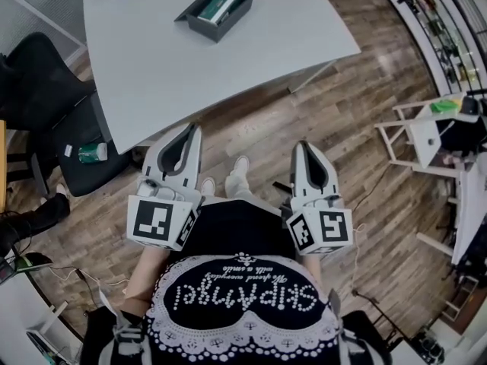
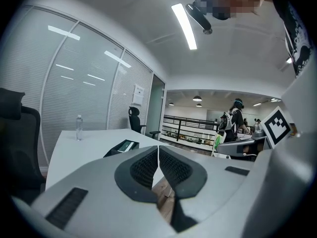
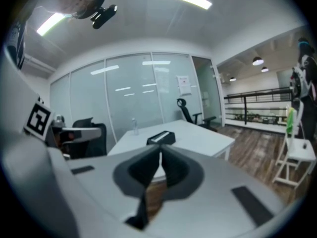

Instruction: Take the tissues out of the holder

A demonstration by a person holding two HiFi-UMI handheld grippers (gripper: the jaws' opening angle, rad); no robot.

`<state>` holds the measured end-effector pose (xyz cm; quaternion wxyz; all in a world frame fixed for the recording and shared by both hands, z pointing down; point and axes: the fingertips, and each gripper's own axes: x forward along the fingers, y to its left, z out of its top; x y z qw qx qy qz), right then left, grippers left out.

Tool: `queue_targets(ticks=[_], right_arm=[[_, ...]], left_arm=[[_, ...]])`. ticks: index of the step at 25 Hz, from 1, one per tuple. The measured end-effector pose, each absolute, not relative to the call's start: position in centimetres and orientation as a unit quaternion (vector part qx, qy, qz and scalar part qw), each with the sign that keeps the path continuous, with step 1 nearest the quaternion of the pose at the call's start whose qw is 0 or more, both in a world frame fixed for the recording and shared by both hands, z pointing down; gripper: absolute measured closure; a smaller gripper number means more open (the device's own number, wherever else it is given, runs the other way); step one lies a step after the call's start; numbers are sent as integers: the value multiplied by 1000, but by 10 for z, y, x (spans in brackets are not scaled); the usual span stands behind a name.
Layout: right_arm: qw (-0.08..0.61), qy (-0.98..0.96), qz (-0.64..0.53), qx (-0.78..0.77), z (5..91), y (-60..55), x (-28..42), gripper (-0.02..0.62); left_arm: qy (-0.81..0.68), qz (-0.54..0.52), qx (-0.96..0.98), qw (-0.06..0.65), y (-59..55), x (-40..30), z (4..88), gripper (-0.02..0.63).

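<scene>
While the left tongs (image 1: pixel 192 130) and right tongs (image 1: pixel 303 147) are pressed together, empty, they hang over the floor (image 1: pixel 327 101). The tissue holder (image 1: pixel 199 23) sits well apart on the white surface (image 1: pixel 160 67) — tissues (image 1: pixel 220 5) inside.

White table (image 1: pixel 190 59) on wood-plank floor (image 1: pixel 342 120), black office chair (image 1: pixel 46 82) beside, glass wall (image 3: pixel 124 98), ceiling strip light (image 2: pixel 184 26)

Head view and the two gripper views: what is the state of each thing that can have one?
Left gripper: shut, nothing between the jaws, short of the table.
Right gripper: shut, nothing between the jaws.
Tissue holder: on the table, open at the top, untouched.
Tissues: inside the holder.
Water bottle: upright on the table.
</scene>
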<state>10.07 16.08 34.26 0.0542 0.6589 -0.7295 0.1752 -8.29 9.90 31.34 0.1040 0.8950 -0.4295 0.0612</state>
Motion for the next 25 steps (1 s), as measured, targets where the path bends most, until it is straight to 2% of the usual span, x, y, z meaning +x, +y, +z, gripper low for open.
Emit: queue_targets(ticks=[13, 25], right_arm=[[53, -754, 173, 632, 348, 137, 151, 561], [43, -755, 180, 629, 348, 129, 164, 561]], left_arm=[[-472, 46, 875, 98, 89, -43, 310, 577], [-485, 44, 869, 87, 81, -35, 299, 576]])
